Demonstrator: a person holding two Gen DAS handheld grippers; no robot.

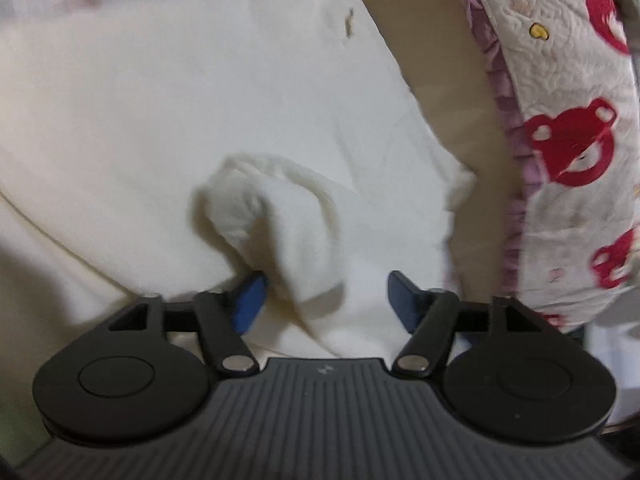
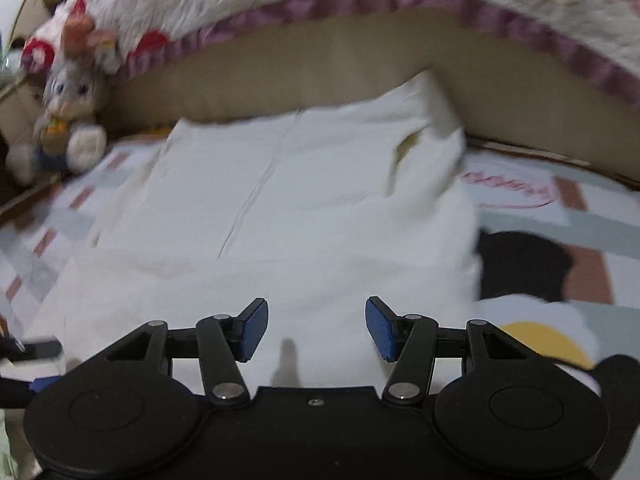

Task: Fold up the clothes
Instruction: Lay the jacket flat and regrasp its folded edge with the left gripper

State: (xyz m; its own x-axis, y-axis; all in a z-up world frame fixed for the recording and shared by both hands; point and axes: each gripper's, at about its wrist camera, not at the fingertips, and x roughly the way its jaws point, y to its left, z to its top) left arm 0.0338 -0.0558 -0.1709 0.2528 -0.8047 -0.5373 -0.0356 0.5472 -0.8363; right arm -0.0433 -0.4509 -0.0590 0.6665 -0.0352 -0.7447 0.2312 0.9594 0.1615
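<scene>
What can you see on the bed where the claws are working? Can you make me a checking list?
Surface: patterned bed sheet, pale checks.
Job's things: cream garment spread flat; a raised fold sits between the left claw's pads.
Clutter: plush bunny at the far left; black item beside the garment.
Grippers: left claw open; right claw open, empty, above the garment.
Cables: nothing seen.
Surroundings: bear-print quilt with a purple frill, over a tan panel.
</scene>
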